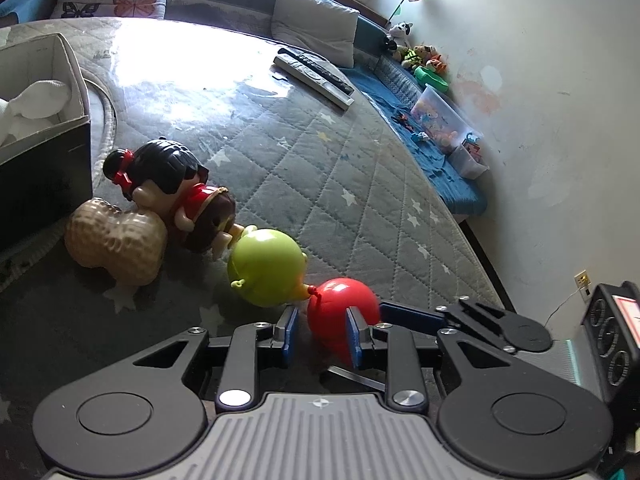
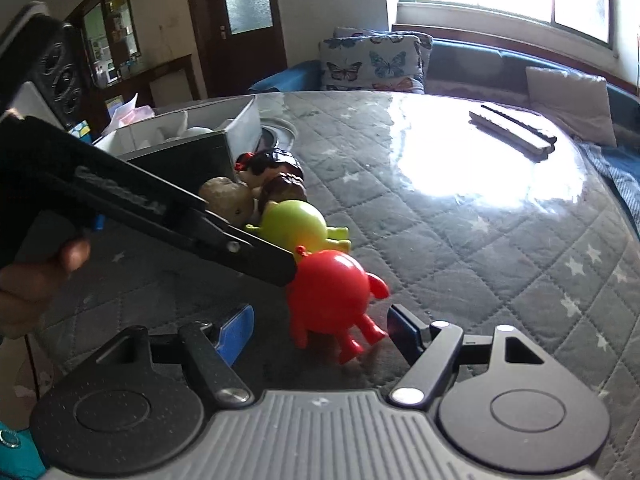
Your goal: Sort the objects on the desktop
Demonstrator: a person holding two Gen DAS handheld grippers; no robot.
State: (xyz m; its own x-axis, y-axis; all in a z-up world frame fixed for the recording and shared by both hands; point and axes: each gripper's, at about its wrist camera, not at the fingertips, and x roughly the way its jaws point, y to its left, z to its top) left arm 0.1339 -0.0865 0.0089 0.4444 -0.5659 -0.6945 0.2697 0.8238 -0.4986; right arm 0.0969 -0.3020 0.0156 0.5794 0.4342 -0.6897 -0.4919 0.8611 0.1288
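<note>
A red round toy figure (image 1: 340, 312) lies on the quilted grey table cover (image 1: 320, 184). My left gripper (image 1: 322, 336) has its blue pads on either side of the toy's lower part, with a gap showing on the left side. In the right wrist view the red toy (image 2: 330, 288) lies between the wide-open fingers of my right gripper (image 2: 320, 332), and the left gripper's black body (image 2: 160, 208) reaches over it from the left. A green round toy (image 1: 266, 266), a doll with black hair (image 1: 172, 176) and a peanut-shaped toy (image 1: 116, 240) lie in a row behind.
A dark box with white things inside (image 1: 36, 120) stands at the left, beside the doll. Two remote controls (image 1: 314, 76) lie far across the table. Cushions (image 1: 316, 24) and a bench with toy bins (image 1: 444, 120) run along the wall.
</note>
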